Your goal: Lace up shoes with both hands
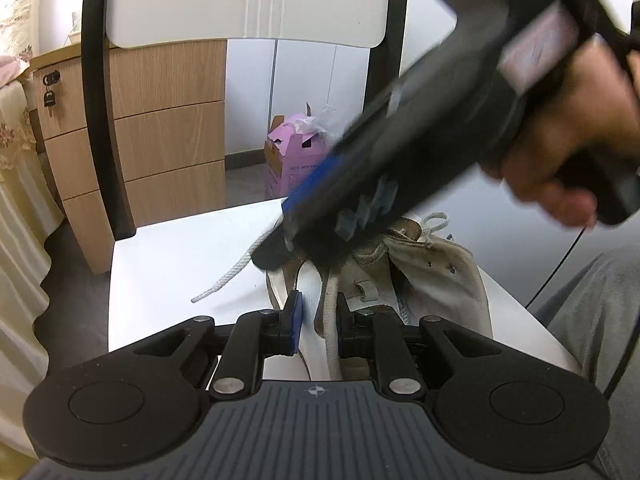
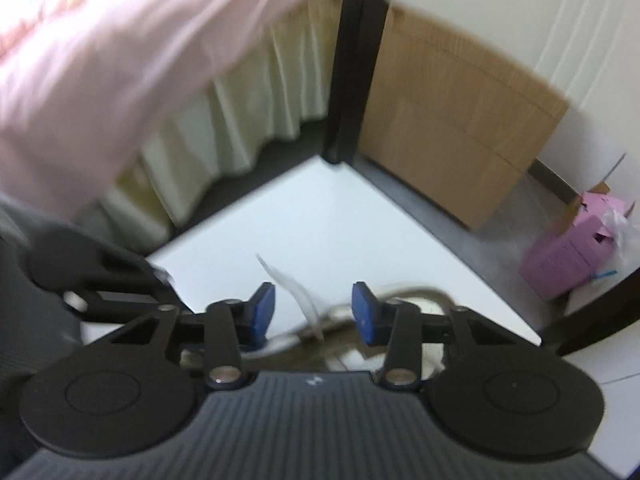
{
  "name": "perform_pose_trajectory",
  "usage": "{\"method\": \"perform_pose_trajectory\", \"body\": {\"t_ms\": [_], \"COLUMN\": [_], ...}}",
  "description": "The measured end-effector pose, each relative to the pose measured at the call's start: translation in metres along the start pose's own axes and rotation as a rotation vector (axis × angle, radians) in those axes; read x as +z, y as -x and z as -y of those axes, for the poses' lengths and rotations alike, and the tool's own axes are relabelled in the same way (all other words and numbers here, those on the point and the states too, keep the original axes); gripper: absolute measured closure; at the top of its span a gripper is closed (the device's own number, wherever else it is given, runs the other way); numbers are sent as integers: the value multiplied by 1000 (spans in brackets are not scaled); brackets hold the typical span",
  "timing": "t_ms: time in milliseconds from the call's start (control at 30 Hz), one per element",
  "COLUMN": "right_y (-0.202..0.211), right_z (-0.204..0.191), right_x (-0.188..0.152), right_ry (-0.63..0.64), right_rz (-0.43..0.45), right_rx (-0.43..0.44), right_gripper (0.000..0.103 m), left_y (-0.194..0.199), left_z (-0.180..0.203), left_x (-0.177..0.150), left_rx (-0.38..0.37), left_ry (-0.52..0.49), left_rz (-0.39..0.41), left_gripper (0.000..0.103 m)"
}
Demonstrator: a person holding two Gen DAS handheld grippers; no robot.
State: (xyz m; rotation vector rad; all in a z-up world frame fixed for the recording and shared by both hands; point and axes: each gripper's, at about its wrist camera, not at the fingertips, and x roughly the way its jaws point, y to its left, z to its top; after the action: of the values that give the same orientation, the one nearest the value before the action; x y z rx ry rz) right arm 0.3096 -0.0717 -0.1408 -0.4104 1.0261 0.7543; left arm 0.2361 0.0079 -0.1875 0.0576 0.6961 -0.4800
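Note:
A beige canvas shoe (image 1: pixel 440 276) lies on a white chair seat (image 1: pixel 180 248). My left gripper (image 1: pixel 320 314) is shut on the shoe's near edge, beside the white insole. A white lace end (image 1: pixel 224 282) trails left over the seat. A hand brings my right gripper (image 1: pixel 292 248) in from the upper right, blurred, with its tips over the shoe's opening. In the right wrist view the right gripper (image 2: pixel 314 310) is open. A blurred strip of white lace (image 2: pixel 298 292) passes loosely between its blue pads (image 2: pixel 264 312), above the shoe (image 2: pixel 420 294).
The chair's black frame (image 1: pixel 96 100) and white backrest (image 1: pixel 248 0) rise behind the seat. A wooden drawer cabinet (image 1: pixel 168 140) and a pink box (image 1: pixel 288 160) stand on the floor beyond. A cream bed skirt (image 1: pixel 20 200) hangs at left. A grey-trousered leg (image 1: pixel 600 320) is at right.

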Motion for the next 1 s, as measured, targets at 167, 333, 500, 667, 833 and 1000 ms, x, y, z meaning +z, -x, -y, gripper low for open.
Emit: {"method": "perform_pose_trajectory", "body": {"t_ms": [167, 333, 500, 667, 833, 1000], "right_y": [1, 38, 83, 135, 162, 144], "right_z": [5, -5, -10, -14, -23, -35], "right_x": [1, 4, 26, 67, 104, 105], "right_ry": [-51, -95, -128, -124, -107, -90], "right_rz": [72, 230, 387, 528, 579, 488], "right_rx": [-19, 5, 26, 68, 103, 113], "right_gripper": [100, 101, 101, 101, 101, 84], "left_y": [2, 2, 2, -5, -4, 3], "left_z": [11, 15, 21, 23, 23, 12], "left_x": [-3, -2, -2, -1, 0, 1], "left_rx": [32, 35, 40, 21, 19, -14], "left_ry": [-55, -64, -83, -95, -64, 31], "left_rz": [6, -6, -11, -21, -15, -10], "left_gripper": [85, 86, 87, 87, 87, 84]}}
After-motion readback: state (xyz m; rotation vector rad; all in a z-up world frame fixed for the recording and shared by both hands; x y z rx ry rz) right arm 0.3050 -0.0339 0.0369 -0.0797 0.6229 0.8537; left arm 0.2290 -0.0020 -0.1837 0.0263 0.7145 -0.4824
